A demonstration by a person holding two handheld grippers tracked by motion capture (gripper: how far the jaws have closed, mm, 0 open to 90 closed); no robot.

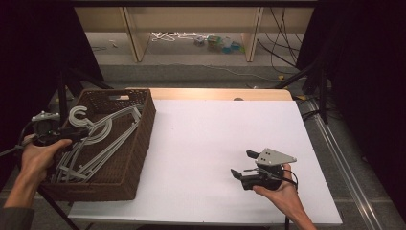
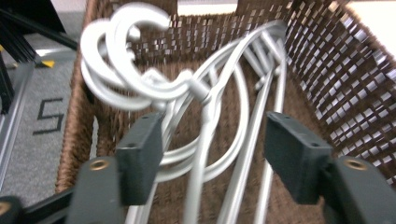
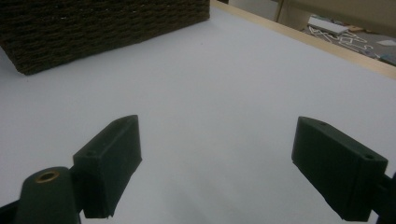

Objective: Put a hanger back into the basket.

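High view, grey plastic clothes hangers (image 1: 98, 139) stacked in dark brown woven basket (image 1: 139, 158), long axes along its length, hooks toward far end, left gripper (image 1: 79, 132) jaws apart over them, gripping nothing, right gripper (image 1: 244, 164) spread wide, empty, over white tabletop (image 1: 215, 129).

One legible mark: a dark figure "5" (image 2: 48, 116) is showing on the grey floor (image 2: 28, 154), seen in the left gripper view, to the left of the brown woven basket (image 2: 77, 135). It is lying flat, in blocky angular strokes. No brand, label or lettering is showing legibly on anything else.
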